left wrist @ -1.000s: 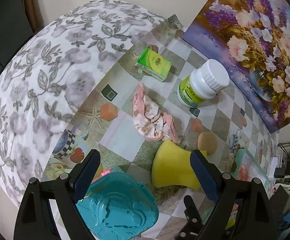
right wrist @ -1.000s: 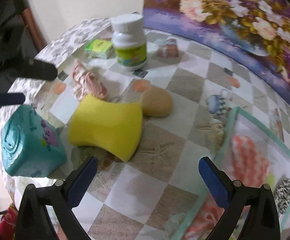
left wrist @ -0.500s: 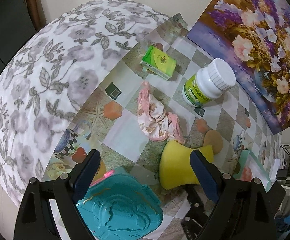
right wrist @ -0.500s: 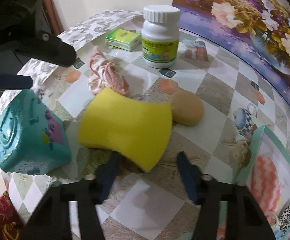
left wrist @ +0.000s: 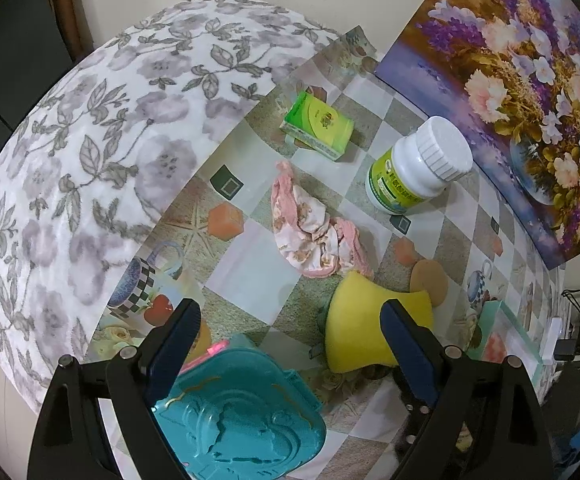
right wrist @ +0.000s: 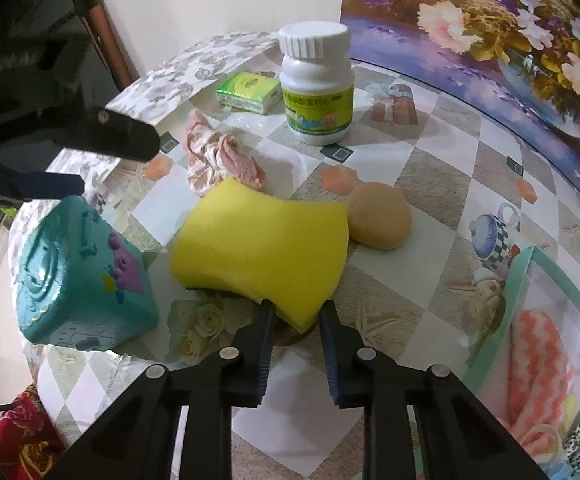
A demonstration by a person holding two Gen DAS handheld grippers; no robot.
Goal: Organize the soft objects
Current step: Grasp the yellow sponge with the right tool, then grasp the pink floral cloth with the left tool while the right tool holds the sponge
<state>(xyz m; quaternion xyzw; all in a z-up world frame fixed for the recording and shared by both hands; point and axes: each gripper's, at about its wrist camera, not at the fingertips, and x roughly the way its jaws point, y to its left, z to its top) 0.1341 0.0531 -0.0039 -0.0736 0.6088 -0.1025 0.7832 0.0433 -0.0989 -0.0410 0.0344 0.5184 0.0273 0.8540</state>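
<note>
Round worktop (right wrist: 441,184) with a checkered picture cloth, plus a grey floral cloth (left wrist: 90,152) over its far side; sitting on it: white pill bottle (right wrist: 317,92), green box (right wrist: 250,91), crumpled pink cloth (right wrist: 220,158), yellow sponge (right wrist: 266,248), tan round sponge (right wrist: 379,216), teal toy case (right wrist: 78,272), mint-rimmed tray (right wrist: 523,270).

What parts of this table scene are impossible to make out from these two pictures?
- Bottle label: print too small, both views.
- Bin contents: cut off by the frame edge and right gripper, right wrist view.
- Yellow sponge near corner: whether the pads press it is hidden between the just-closing jaws.
</note>
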